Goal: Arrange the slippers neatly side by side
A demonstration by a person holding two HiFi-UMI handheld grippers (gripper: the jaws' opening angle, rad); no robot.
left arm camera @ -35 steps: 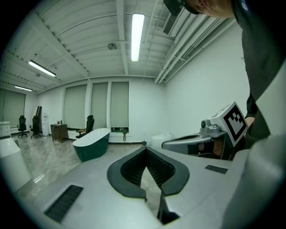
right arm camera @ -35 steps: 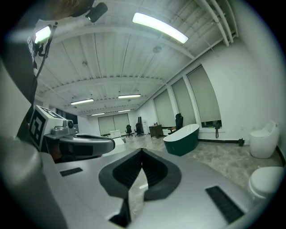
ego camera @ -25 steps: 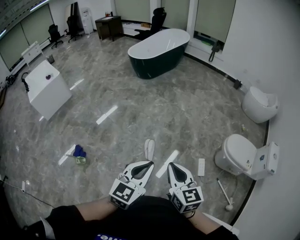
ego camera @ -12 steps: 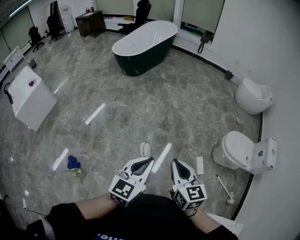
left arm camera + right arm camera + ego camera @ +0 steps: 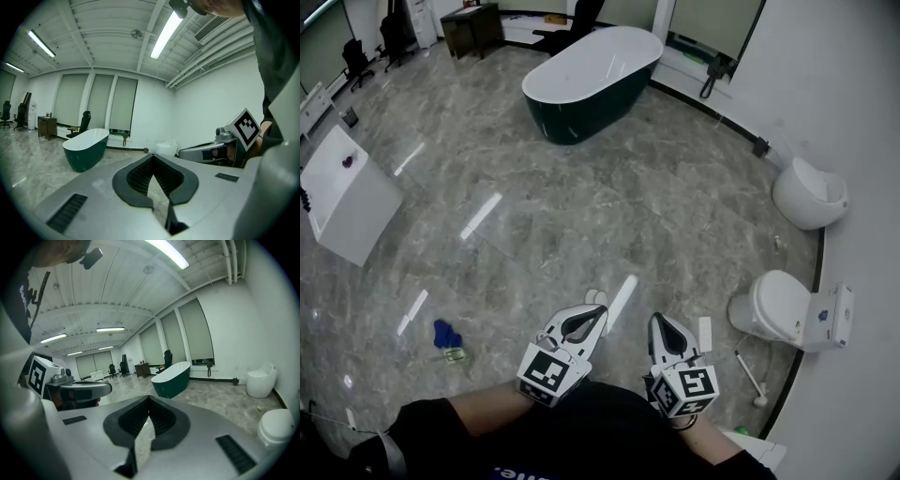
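In the head view a white slipper point(image 5: 595, 297) lies on the grey marble floor, and only its far end shows past my left gripper's tip. Whether a second slipper lies beside it I cannot tell. My left gripper point(image 5: 602, 310) hangs above the slipper's near end, jaws shut and empty; in the left gripper view point(image 5: 152, 157) its pads meet at the tips. My right gripper point(image 5: 656, 320) is a little to the right, also shut with nothing held point(image 5: 149, 398). A flat white strip-shaped thing point(image 5: 704, 333) lies right of it, near the toilet.
A dark green bathtub point(image 5: 591, 80) stands far ahead. A white toilet point(image 5: 780, 307) and a toilet brush point(image 5: 750, 375) are at the right, with a second white bowl point(image 5: 809, 192) by the wall. A white cabinet point(image 5: 342, 192) stands at the left, and a blue cloth point(image 5: 445, 333) lies on the floor.
Both grippers have travelled forward across the floor with the person. The slipper, clear ahead of the left gripper before, is now mostly hidden behind its tip. Both stay shut.
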